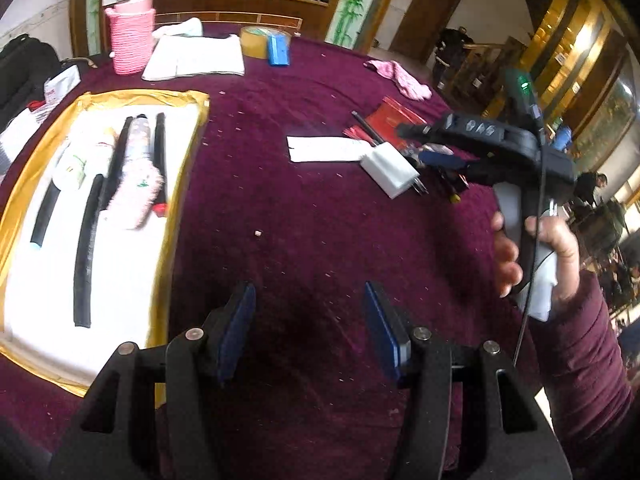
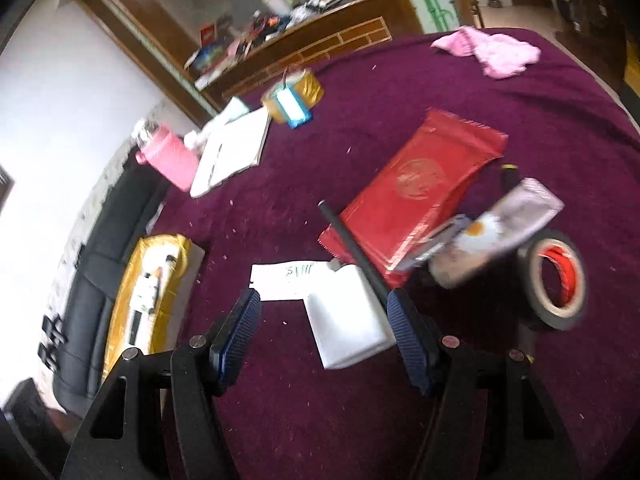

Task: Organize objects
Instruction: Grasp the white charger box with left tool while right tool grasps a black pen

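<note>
A gold-rimmed white tray (image 1: 184, 160) at the left holds several black tubes (image 1: 86, 256) and a pink fuzzy item (image 1: 136, 196). My left gripper (image 1: 310, 300) hangs open over bare purple cloth beside it, with nothing between its fingers. A hand holds my right gripper (image 1: 416, 144) over a pile to the right. In the right wrist view this gripper (image 2: 324, 300) is open above a white block (image 2: 348, 320), pads clear of it. A black rod (image 2: 352, 240), a red packet (image 2: 416, 184) and a paper slip (image 2: 280, 280) lie just beyond.
A silvery pouch (image 2: 500, 224) and a black tape roll (image 2: 552, 280) lie right of the pile. At the far edge are a pink knit holder (image 1: 130, 40), an open notebook (image 1: 196, 58), a yellow tape roll (image 1: 256, 42), a blue box (image 1: 279, 50) and a pink cloth (image 1: 400, 78).
</note>
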The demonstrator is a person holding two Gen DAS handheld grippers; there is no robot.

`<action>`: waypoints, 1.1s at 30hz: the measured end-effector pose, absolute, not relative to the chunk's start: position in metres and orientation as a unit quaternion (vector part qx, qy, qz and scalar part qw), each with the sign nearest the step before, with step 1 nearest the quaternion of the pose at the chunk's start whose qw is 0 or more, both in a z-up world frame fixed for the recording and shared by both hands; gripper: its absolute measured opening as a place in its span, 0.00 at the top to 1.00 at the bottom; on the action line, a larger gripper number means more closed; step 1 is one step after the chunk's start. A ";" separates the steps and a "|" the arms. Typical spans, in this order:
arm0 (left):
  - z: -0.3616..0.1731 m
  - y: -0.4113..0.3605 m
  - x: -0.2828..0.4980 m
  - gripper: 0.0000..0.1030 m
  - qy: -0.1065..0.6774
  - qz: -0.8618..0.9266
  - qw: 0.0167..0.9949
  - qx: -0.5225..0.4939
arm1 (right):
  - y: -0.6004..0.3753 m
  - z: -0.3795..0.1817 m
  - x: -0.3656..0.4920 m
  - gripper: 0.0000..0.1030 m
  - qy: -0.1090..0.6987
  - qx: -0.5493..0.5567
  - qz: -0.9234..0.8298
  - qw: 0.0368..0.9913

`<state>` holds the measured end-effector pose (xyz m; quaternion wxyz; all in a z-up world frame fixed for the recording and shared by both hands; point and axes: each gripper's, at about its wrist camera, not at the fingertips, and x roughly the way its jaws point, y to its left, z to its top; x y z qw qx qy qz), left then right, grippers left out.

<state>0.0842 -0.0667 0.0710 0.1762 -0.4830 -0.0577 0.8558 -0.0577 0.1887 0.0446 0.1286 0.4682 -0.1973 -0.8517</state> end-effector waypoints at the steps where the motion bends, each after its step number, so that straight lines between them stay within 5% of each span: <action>1: 0.071 -0.071 0.083 0.47 -0.062 0.857 0.171 -0.482 | 0.183 0.041 -0.060 0.41 -0.189 0.475 -0.850 0.129; 5: 0.066 -0.083 0.076 0.47 -0.081 0.856 0.158 -0.485 | 0.161 0.030 -0.065 0.39 -0.160 0.492 -0.844 0.138; 12: 0.052 -0.083 0.062 0.47 -0.091 0.847 0.160 -0.499 | 0.126 0.033 -0.035 0.39 -0.214 0.510 -0.760 0.342; 20: 0.055 -0.046 0.030 0.47 -0.011 0.861 0.163 -0.482 | 0.180 0.053 -0.028 0.39 -0.145 0.472 -0.854 0.164; 33: 0.037 0.045 -0.029 0.41 0.126 0.866 0.186 -0.446 | 0.194 0.040 -0.045 0.40 -0.116 0.489 -0.855 0.127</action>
